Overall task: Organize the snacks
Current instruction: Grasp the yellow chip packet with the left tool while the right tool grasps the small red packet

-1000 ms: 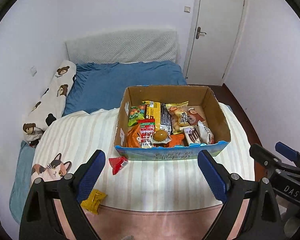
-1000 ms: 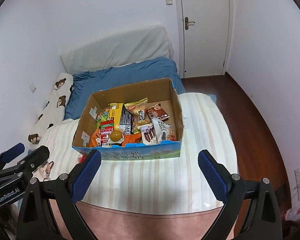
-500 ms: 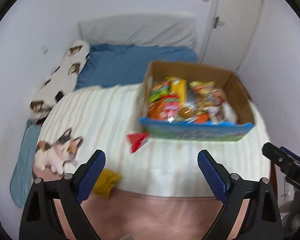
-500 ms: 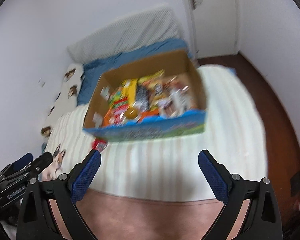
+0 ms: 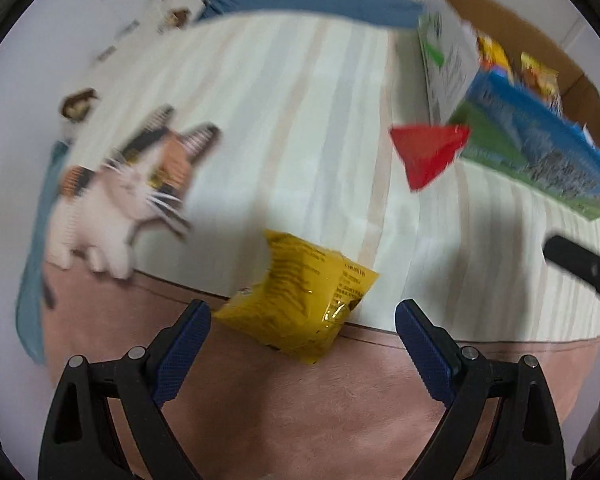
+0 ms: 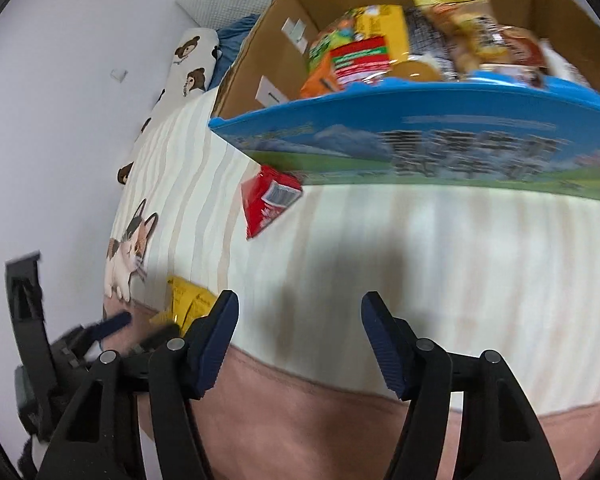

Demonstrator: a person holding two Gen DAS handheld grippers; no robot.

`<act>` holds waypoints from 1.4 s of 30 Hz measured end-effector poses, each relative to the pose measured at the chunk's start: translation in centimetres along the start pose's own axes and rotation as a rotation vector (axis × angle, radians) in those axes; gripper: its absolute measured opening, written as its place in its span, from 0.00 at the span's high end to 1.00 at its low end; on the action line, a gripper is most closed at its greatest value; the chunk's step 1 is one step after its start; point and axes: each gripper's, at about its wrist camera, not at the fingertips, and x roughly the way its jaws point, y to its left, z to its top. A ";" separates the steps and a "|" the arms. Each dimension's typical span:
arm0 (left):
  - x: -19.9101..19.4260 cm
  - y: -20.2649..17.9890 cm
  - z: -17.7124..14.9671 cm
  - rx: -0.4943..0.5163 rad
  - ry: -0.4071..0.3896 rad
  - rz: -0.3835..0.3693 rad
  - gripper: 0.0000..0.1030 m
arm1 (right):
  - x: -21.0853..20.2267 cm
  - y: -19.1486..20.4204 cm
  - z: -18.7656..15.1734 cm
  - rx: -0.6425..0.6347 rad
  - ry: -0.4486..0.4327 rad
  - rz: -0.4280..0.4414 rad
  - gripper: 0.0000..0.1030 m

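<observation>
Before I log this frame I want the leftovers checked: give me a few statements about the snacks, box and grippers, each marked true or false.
1. The yellow packet lies on the bed outside the cardboard box. True.
2. The left gripper is shut on the yellow packet. False: its jaws stand open, with the packet just ahead of them.
3. The red packet lies beside the box's blue front. True.
4. The right gripper holds a snack. False: it is open and holds nothing.
5. The box is empty. False: it holds many snacks.
</observation>
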 end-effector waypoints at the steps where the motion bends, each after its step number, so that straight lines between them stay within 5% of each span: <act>1: 0.5 -0.1 0.0 0.006 0.015 -0.005 0.08 | 0.7 0.4 0.4 0.003 -0.005 0.006 0.34; 5: 3.8 0.5 0.1 0.006 0.072 -0.030 0.11 | 3.4 1.2 2.5 0.059 -0.044 0.017 0.19; 9: 4.4 2.3 -0.1 -0.076 0.039 -0.026 0.42 | 6.6 1.7 3.9 0.114 -0.059 0.031 0.19; 14: 4.0 2.7 -0.4 -0.108 0.030 -0.034 0.43 | 9.6 1.9 5.0 0.191 -0.105 0.027 0.20; 17: 4.0 2.1 -0.6 -0.093 0.026 -0.015 0.43 | 10.6 2.7 5.5 0.177 -0.154 -0.005 0.46; 21: 3.9 1.0 -0.6 -0.083 0.035 -0.004 0.43 | 11.1 3.4 5.2 0.159 -0.149 -0.019 0.54; 31: 3.6 -0.3 -0.2 -0.113 0.066 -0.077 0.43 | 4.2 -0.6 -0.7 0.108 -0.064 -0.049 0.55; 38: 4.1 -7.5 -5.4 -0.029 0.180 -0.178 0.43 | -0.3 -6.5 -7.7 0.164 0.032 -0.177 0.56; 42: 4.4 -10.8 -7.2 0.028 0.207 -0.171 0.43 | -0.4 -9.6 -10.4 0.218 0.081 -0.172 0.56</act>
